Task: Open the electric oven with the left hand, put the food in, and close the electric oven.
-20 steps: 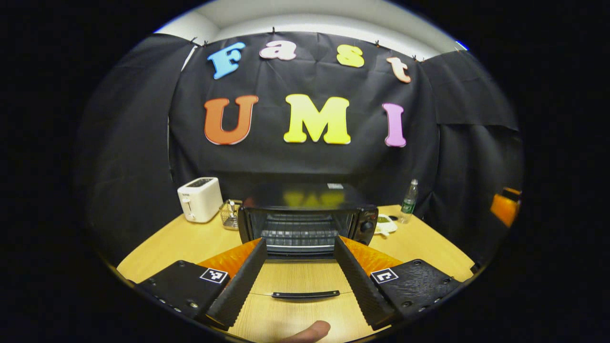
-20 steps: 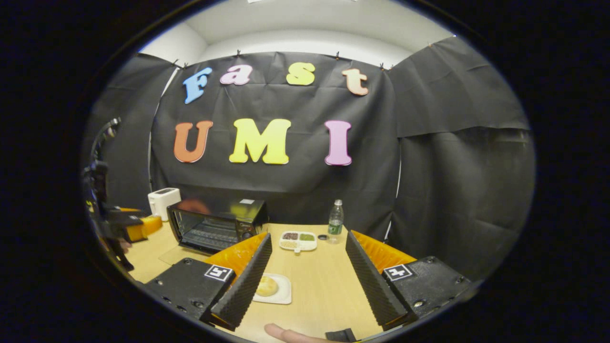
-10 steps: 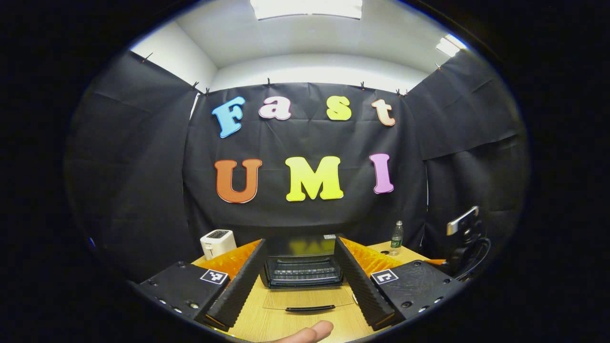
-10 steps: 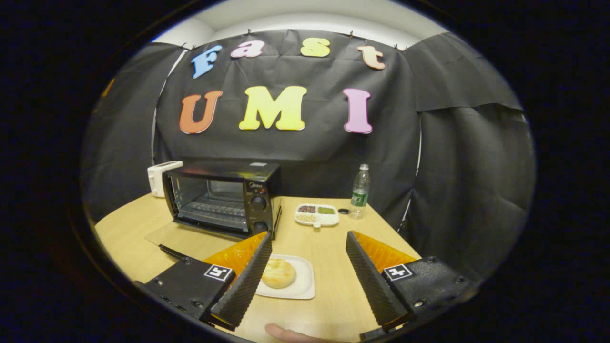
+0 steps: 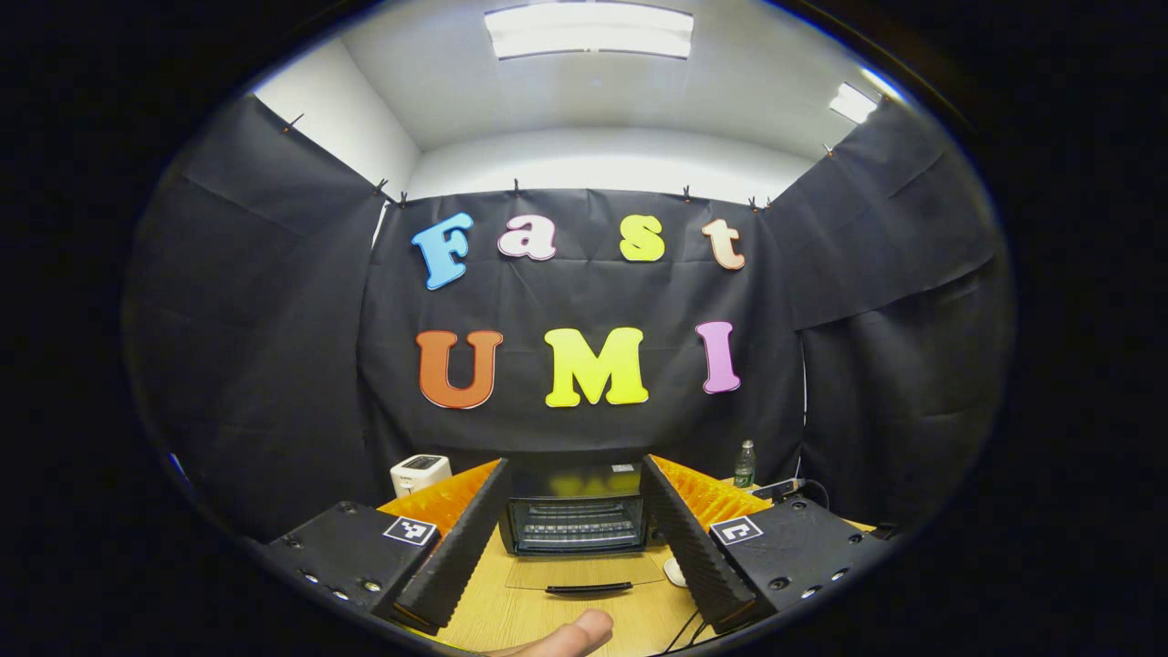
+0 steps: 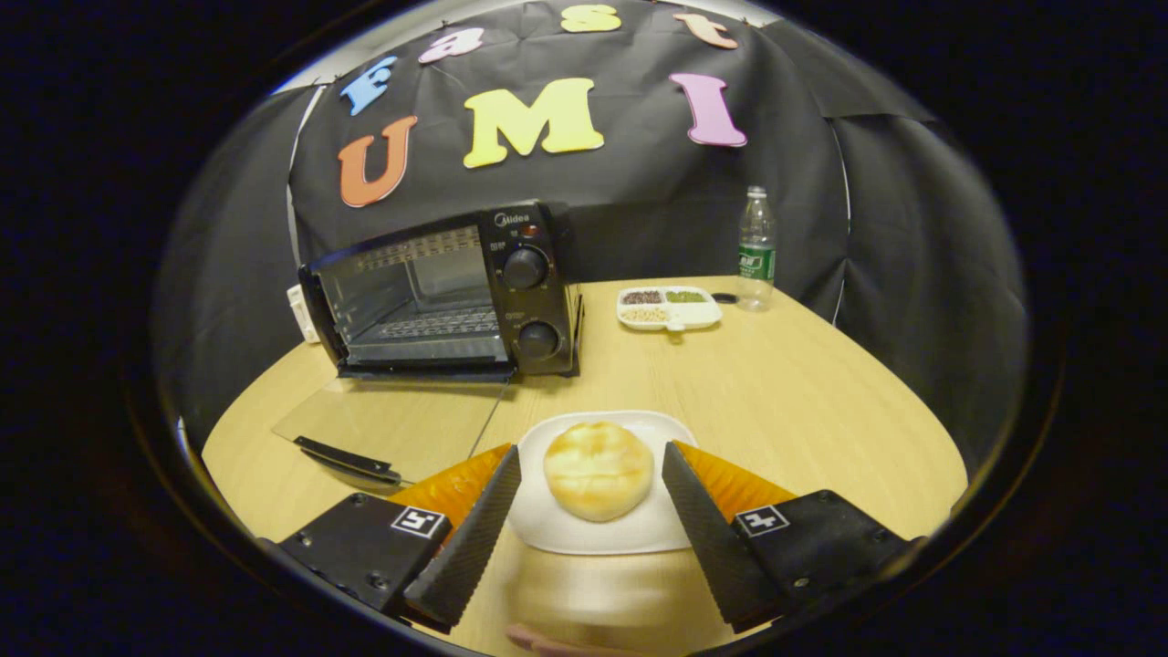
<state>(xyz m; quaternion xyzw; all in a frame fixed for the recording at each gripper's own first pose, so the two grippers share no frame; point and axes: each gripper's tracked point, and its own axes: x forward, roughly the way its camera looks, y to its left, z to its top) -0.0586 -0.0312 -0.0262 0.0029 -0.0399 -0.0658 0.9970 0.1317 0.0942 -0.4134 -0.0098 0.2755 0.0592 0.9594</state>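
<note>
Between the wide-spread fingers of the right gripper [image 6: 589,525], lower centre, a round golden bun [image 6: 599,468] sits on a white plate [image 6: 557,529]; the left gripper [image 5: 570,547] is wide too.

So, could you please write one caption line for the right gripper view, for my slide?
Open right gripper poised around a bun on a white plate, with the electric oven door lying open.

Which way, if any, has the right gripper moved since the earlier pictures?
Yes: the right gripper has come forward and down toward the bun on its plate; the oven looms larger.
</note>
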